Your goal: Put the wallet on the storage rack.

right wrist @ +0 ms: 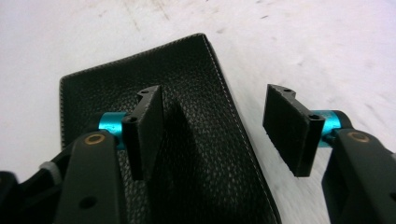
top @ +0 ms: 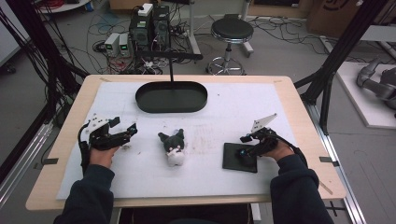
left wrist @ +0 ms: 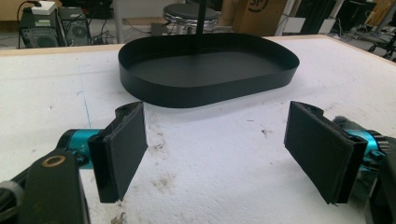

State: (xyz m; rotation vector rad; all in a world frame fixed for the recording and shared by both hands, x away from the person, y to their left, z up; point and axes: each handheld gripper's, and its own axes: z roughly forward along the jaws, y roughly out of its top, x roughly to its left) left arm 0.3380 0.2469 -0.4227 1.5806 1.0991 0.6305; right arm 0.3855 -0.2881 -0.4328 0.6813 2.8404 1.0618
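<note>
Dark sleeves point(top: 88, 198) are seen at the near table edge, one on each side, below the plush toy point(top: 173, 148), which is taken as the landmark.

Left of the plush toy, the left gripper point(top: 130, 130) is held low over the white mat point(top: 233, 112), with its grey three-cornered plate on top. In the left gripper view its jaws are spread wide, nothing is held between the pads point(left wrist: 123, 149), and bare mat is seen in the gap. The gripper is kept apart from the toy.

The plush toy, dark on the upper part and white below, is laid on the mat near the table's middle. Whether it is lying face up cannot be told.

Behind the plush toy, the black oval tray point(top: 171, 97) is set on the mat, empty, with a thin black post rising at its far rim. In the left gripper view the tray point(left wrist: 205, 70) is seen straight ahead of the jaws.

Right of the plush toy, a black leather wallet point(top: 240, 157) is laid flat on the mat. The right gripper point(top: 246, 140) is held just above it. In the right gripper view the jaws are parted fairly wide; one pad point(right wrist: 145, 130) is seen over the wallet point(right wrist: 201, 154), the other over the mat beyond the stitched edge. Nothing is clamped, and contact with the leather cannot be told.
</note>
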